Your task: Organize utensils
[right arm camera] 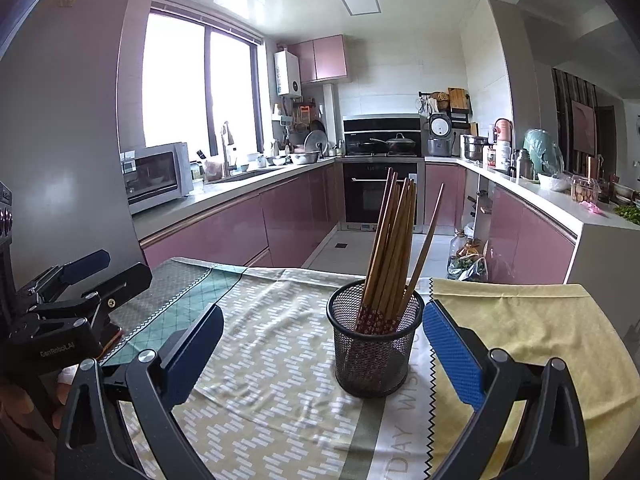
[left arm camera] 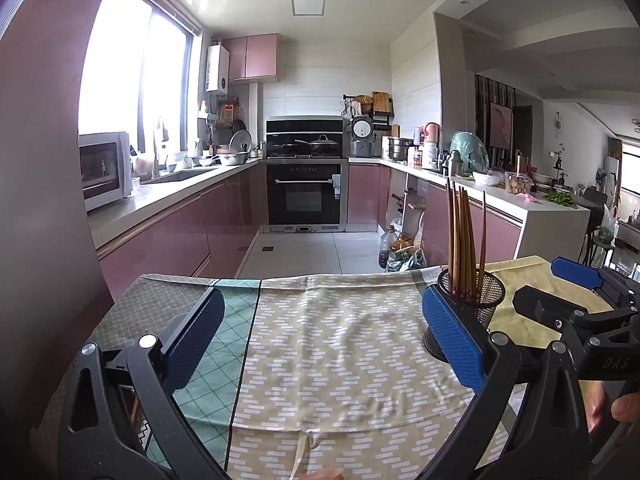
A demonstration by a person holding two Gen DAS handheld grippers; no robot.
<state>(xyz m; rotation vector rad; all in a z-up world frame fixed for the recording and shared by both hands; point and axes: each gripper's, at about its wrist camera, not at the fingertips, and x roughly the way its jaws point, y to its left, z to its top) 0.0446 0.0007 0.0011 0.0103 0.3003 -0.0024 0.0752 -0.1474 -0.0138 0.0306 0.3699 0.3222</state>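
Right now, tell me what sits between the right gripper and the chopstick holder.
Nothing: only bare patterned tablecloth between the open right gripper and the mesh holder, seen in the right wrist view.

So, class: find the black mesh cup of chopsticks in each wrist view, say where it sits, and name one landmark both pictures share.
Left wrist view: the mesh cup stands right of centre, partly hidden behind the left gripper's right blue pad.
Right wrist view: the cup stands near centre, between the open fingers of the right gripper, chopsticks upright inside.
Shared landmark: the black oven.
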